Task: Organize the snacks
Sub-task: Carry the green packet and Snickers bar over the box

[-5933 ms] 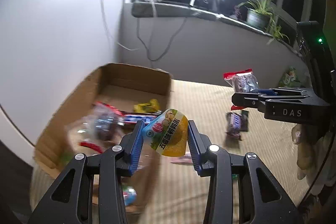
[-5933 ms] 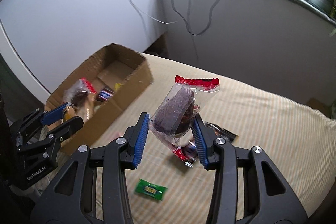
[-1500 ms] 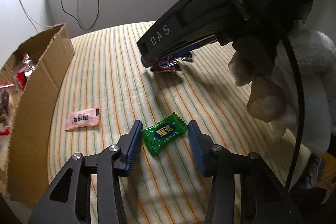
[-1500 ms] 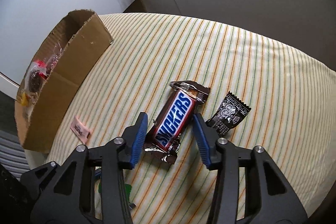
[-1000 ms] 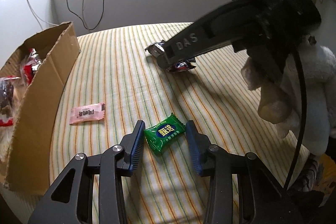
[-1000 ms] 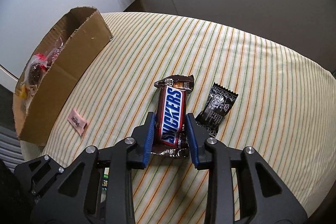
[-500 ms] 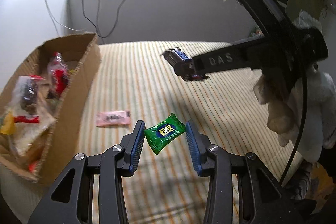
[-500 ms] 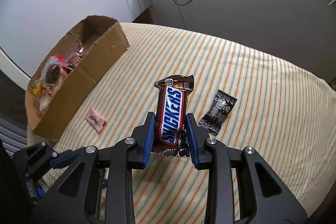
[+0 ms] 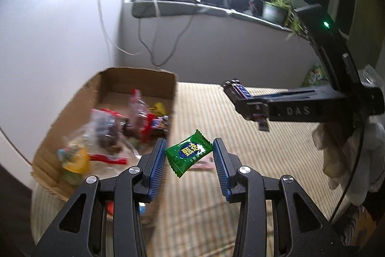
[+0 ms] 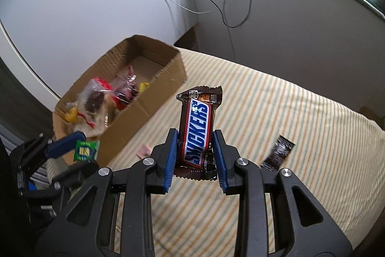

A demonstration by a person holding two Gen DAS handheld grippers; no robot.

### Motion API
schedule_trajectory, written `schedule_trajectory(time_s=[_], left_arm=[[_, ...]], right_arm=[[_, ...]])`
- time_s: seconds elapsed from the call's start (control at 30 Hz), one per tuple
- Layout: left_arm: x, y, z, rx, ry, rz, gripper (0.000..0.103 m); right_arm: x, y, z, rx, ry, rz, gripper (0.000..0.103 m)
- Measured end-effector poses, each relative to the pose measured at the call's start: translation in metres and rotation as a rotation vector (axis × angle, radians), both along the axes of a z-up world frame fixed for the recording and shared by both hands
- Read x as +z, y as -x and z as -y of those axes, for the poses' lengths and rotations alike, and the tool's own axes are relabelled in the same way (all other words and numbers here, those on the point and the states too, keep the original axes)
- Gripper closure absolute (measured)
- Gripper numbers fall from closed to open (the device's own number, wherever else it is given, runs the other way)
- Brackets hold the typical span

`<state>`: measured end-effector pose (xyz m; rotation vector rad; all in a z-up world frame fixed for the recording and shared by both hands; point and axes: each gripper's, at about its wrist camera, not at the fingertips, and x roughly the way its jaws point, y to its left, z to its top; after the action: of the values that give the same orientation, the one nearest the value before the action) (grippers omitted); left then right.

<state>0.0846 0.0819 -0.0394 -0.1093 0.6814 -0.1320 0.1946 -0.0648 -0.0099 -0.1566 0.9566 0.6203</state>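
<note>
The left gripper [image 9: 189, 155] is clamping a small green foil candy packet [image 9: 189, 153] and the right gripper [image 10: 195, 155] a brown Snickers bar [image 10: 197, 129] above the striped bed [image 10: 300, 117], while a pink sachet [image 10: 144, 150] and black sachet [image 10: 278, 153] are lying unsorted short of the part-filled brown cardboard box [image 10: 154, 110]

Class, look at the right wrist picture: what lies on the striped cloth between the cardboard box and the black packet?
A small pink packet lies there, between the cardboard box and the black packet, partly hidden by the raised Snickers bar.
</note>
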Motion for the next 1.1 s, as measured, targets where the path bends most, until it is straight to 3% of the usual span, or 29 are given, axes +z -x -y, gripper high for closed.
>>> schedule_trajectory(time_s=[0.6,1.1], left_arm=[[0.001,-0.006,-0.067,0.157,-0.013,0.024,0.065],[-0.006,-0.009,-0.086,0.199,-0.019,0.023,0.064]], right_arm=[[0.008,0.018,-0.072,0.122,0.001,0.005,0.072],[-0.005,0.015,-0.118,0.173,0.015,-0.014,0.072]])
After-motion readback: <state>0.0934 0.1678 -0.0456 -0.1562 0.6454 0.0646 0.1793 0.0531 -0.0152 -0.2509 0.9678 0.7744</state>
